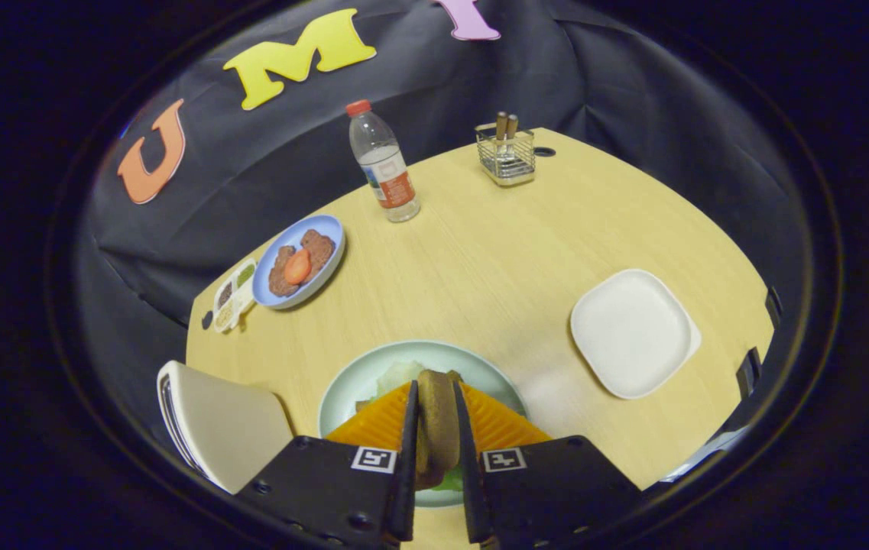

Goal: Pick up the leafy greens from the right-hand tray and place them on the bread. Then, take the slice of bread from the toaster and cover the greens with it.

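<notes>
The bread (436, 428) is standing on edge, pinched between the gripper (436, 416) fingers, hanging over the greens (397, 376) on the plate (350, 378) for covering them.

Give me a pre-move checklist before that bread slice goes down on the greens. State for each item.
1. Bread slice clamped between both fingers of the gripper: ok.
2. Slice is over the pale green plate: ok.
3. Greens lie on the plate under the slice: ok.
4. Bottom bread beneath the greens: cannot tell, hidden by the fingers.
5. White square tray on the right emptied of greens: ok.
6. Slice centred over the greens: cannot tell.
</notes>
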`<act>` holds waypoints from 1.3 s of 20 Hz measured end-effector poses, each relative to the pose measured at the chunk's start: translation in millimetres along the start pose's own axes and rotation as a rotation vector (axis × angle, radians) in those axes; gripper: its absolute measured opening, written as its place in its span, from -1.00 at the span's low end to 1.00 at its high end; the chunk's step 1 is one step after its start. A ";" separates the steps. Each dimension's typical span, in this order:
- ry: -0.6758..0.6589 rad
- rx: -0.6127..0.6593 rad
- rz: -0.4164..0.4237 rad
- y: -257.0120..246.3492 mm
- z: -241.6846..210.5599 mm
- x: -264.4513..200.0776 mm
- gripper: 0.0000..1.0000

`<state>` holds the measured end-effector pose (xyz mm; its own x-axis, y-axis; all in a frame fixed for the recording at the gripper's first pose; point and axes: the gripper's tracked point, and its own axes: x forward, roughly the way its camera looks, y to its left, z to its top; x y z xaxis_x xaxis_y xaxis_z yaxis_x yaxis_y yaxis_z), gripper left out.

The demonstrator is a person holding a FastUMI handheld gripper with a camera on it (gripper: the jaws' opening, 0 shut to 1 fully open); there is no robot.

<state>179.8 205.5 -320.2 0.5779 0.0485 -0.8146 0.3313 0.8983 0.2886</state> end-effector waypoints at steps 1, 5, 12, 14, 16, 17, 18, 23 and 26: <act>0.005 -0.002 0.002 -0.5 -0.9 0.0 -0.47; 0.047 -0.034 0.015 -4.0 -9.6 -1.1 -0.23; -0.003 -0.256 0.113 13.7 1.7 -27.6 0.36; -0.059 -0.322 0.119 13.2 14.5 -45.1 0.54; -0.103 -0.370 0.119 10.5 25.2 -65.0 0.68; -0.121 -0.387 0.125 10.0 31.1 -74.1 0.71; -0.144 -0.407 0.138 11.8 37.4 -85.9 0.78; -0.274 -0.501 0.201 19.1 66.3 -138.0 0.90; -0.348 -0.536 0.235 24.2 80.1 -175.7 0.96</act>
<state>146.1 183.7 -129.8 0.8253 0.2058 -0.5258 -0.1954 0.9778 0.0760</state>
